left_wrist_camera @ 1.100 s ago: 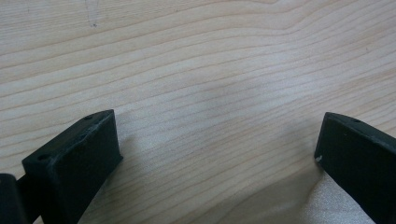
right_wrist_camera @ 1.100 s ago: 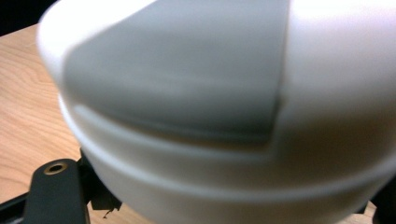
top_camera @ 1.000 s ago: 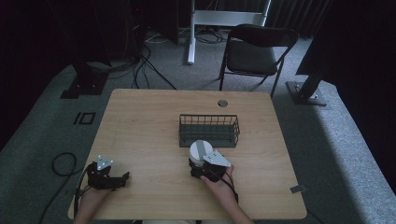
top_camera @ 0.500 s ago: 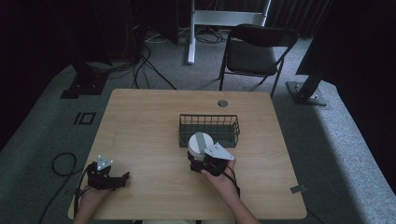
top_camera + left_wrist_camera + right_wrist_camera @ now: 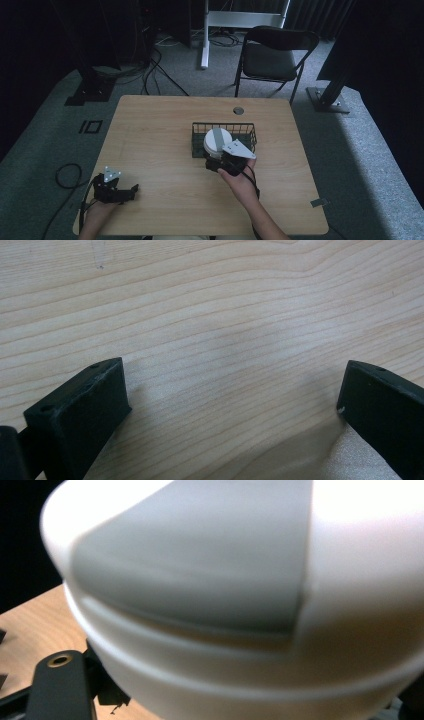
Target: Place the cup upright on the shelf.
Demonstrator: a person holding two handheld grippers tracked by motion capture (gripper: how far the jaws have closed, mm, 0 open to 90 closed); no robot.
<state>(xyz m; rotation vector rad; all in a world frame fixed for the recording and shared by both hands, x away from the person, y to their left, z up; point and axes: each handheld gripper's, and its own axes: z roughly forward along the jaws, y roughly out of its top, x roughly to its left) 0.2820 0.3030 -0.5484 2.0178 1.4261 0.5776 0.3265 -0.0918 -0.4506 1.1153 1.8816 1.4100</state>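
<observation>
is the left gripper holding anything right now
No, the left gripper has its jaws spread wide apart with bare wooden table between them.

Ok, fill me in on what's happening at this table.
A person is working with a gripper in each hand. The right gripper holds a round white container with a grey band over the near edge of the black wire basket, apparently about to put it in. The left gripper rests at the near left of the wooden table, its jaws open with nothing between them.
</observation>
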